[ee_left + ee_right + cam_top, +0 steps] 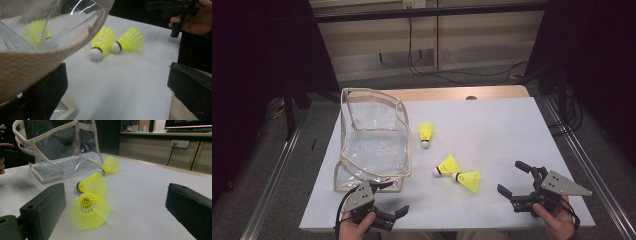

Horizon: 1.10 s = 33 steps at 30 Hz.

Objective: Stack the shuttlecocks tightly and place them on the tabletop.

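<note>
White table (pixel 492 125), nearest shuttlecock (pixel 468 180) cork pointing left

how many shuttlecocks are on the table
3. One shuttlecock lies just right of the clear bag; a touching pair lies nearer the person: middle shuttlecock and nearest shuttlecock. None seen inside the bag.
</note>
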Tool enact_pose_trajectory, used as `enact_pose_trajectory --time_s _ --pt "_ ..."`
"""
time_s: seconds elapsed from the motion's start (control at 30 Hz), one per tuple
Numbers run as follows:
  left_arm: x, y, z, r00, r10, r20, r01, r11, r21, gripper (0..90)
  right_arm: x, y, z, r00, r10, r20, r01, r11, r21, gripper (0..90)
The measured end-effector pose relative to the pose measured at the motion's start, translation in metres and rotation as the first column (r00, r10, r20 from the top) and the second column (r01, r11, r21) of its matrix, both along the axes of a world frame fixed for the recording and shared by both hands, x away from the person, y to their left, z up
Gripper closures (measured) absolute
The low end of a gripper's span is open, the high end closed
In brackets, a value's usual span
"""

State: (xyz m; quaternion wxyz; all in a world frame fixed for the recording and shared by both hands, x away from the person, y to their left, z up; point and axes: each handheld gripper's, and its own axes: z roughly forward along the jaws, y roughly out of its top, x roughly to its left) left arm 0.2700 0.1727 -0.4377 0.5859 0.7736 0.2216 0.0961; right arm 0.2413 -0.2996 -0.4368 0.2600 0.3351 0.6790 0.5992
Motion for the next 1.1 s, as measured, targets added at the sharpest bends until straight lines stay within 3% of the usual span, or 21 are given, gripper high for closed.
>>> enact_pose_trajectory --time_s 1.1 --pt "-0.001 -0.042 0.001 0.9991 -0.043 -0.004 0.043 0.9991 0.0 3.0 0.0 -0.001 0.0 1.0 -0.006 -0.005 0.006 1.0 0.004 2.7"
